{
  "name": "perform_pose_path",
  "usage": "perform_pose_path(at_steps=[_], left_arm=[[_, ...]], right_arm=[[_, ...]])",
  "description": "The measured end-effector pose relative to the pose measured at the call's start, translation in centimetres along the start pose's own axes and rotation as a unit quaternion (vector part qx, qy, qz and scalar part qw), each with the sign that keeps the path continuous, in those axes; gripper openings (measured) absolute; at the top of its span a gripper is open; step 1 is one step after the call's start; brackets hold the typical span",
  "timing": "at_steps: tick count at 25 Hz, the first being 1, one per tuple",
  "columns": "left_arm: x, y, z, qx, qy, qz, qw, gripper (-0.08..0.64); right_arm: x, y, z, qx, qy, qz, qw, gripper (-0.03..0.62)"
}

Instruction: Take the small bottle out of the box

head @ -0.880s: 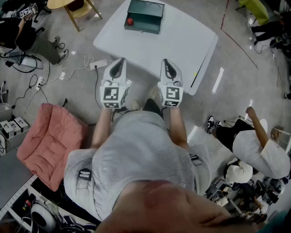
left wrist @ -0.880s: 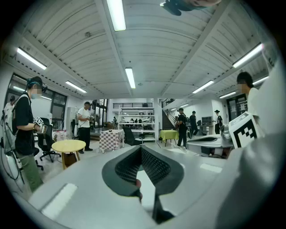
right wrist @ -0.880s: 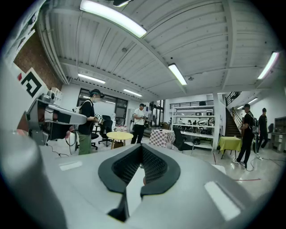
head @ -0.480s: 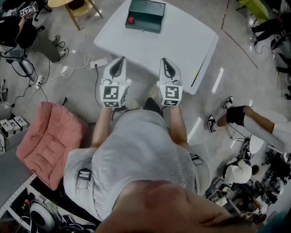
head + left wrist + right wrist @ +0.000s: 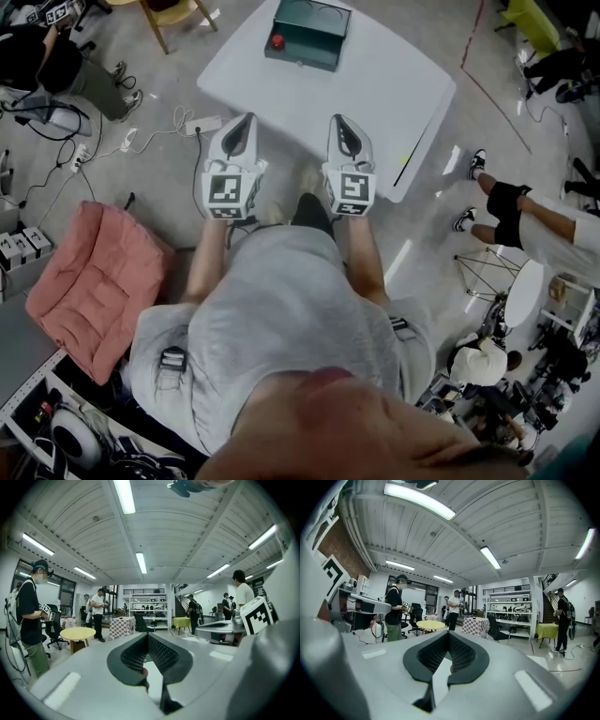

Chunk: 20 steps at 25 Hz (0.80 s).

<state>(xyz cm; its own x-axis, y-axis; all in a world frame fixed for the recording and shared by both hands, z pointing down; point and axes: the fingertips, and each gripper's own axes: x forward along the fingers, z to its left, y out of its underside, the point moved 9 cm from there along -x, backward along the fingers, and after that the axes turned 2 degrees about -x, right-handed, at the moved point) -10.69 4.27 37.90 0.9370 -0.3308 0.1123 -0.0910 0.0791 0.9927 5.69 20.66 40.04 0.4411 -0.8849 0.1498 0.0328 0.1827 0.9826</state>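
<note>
A dark green box (image 5: 309, 33) stands at the far side of the white table (image 5: 375, 94) in the head view. A small red object (image 5: 277, 41) shows at the box's left end; it is too small to tell whether it is the bottle. My left gripper (image 5: 245, 122) and right gripper (image 5: 340, 123) are held side by side in front of my body, at the table's near edge and well short of the box. Both point up toward the room. In the gripper views the left gripper (image 5: 148, 637) and the right gripper (image 5: 449, 635) each have their jaws together with nothing between them.
A pink cushion (image 5: 89, 291) lies on the floor at my left. A power strip with cables (image 5: 202, 125) lies near the table's left corner, and a wooden chair (image 5: 173, 14) stands beyond it. A person (image 5: 525, 206) is at the right. Other people stand by a round yellow table (image 5: 77, 633).
My view has shifted slightly and both grippers sit a little higher in the picture. Relative to the table they have barely moved. The person at the right has moved.
</note>
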Motion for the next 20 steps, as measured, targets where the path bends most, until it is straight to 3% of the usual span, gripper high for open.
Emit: perform_pose_path(at_steps=[20], left_arm=[[9.2,1.1,5.7,-0.035,-0.124,0.029,0.9913,0.012]], right_arm=[[16.5,-0.3,-2.9,-0.009,-0.135,0.023,0.991,0.003]])
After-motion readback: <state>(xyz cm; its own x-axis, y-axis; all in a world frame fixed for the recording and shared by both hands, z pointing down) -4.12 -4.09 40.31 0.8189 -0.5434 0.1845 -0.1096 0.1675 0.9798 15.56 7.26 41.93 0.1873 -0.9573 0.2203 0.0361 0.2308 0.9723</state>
